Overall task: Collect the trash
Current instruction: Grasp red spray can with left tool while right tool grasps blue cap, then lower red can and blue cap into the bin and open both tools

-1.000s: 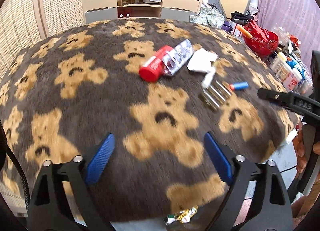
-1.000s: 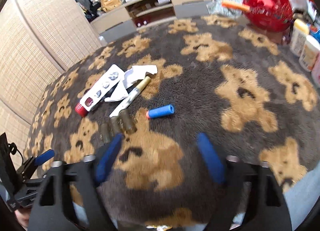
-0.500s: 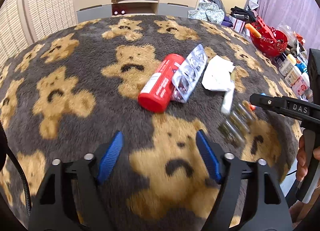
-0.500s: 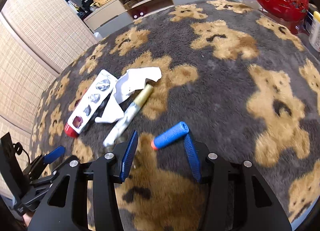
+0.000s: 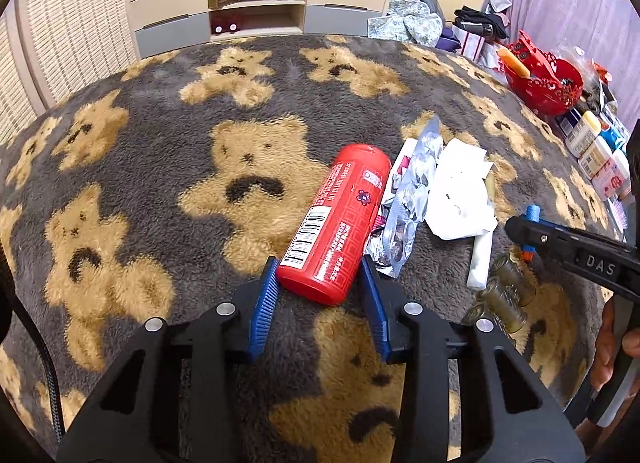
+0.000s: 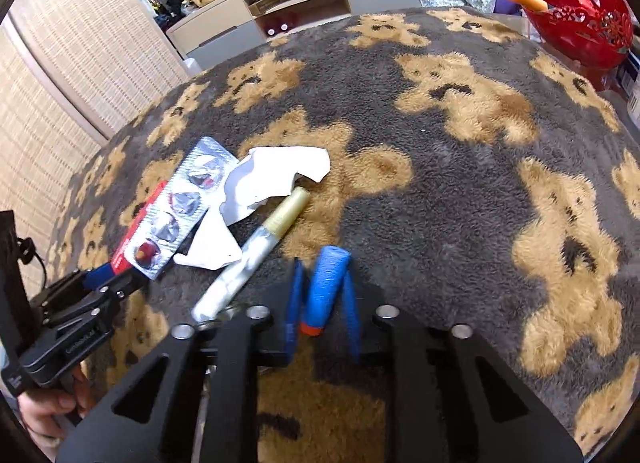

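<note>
Both tools point steeply down at the desk, which is covered by a grey blanket (image 5: 168, 135) patterned with tan bears. The left tool (image 5: 320, 283) has its blue fingers (image 5: 266, 295) on either side of the near end of a red can (image 5: 340, 223) lying on its side; its jaws are closing, and the pads sit right at the can's flanks, touching or nearly so. The right tool (image 6: 322, 295) is closing on a blue foam dart (image 6: 326, 287) with an orange tip, the pads close against the dart on both sides.

Just right of the can lie a silver blister pack (image 5: 412, 199), a crumpled white paper (image 5: 460, 195) and a slim white tube (image 6: 248, 259) with a gold cap. Small glass vials (image 5: 504, 295) sit near the tube's end. A red basket (image 6: 576, 31) stands at the far right edge, well apart, beside some bottles (image 5: 596, 151). A TV cabinet (image 5: 260, 11) stands beyond the desk.

A second ago both tools were wide open and short of their targets; each has since come forward and narrowed, so the can and the dart now sit between the pads.
</note>
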Motion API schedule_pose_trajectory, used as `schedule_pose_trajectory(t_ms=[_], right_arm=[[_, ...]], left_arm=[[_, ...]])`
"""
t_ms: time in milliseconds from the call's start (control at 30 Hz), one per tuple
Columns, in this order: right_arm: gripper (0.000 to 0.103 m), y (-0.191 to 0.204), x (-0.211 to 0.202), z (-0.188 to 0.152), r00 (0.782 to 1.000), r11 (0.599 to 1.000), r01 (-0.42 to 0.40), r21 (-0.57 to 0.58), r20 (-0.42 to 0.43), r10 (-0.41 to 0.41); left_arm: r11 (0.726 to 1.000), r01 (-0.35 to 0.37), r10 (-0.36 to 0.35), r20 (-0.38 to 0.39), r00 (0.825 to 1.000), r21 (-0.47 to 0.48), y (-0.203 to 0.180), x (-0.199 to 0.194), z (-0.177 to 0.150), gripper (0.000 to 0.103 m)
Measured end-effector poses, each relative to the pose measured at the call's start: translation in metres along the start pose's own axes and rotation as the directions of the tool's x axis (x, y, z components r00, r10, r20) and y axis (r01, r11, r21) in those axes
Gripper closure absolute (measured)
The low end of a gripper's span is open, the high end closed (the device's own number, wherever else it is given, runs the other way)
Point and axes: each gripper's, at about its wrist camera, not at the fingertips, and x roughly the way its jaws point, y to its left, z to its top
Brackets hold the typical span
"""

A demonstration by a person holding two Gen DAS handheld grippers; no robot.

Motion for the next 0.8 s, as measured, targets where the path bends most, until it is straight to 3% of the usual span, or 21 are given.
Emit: schedule_pose_trajectory(t_ms=[333, 800], right_arm=[[0.089, -0.013, -0.026, -0.022, 1.0, 1.0, 0.004, -0.009, 0.005, -0.004], [0.09, -0.017, -0.077, -0.112, 0.998, 0.998, -0.047, -0.04, -0.04, 0.046]], left_arm=[[0.999, -0.036, 0.036, -0.019, 0.999, 0.019, -0.013, -0.021, -0.026, 0.066], [0.999, -0.019, 0.018, -0.017, 1.0, -0.035, -0.043, -0.091, -0.131, 0.067]])
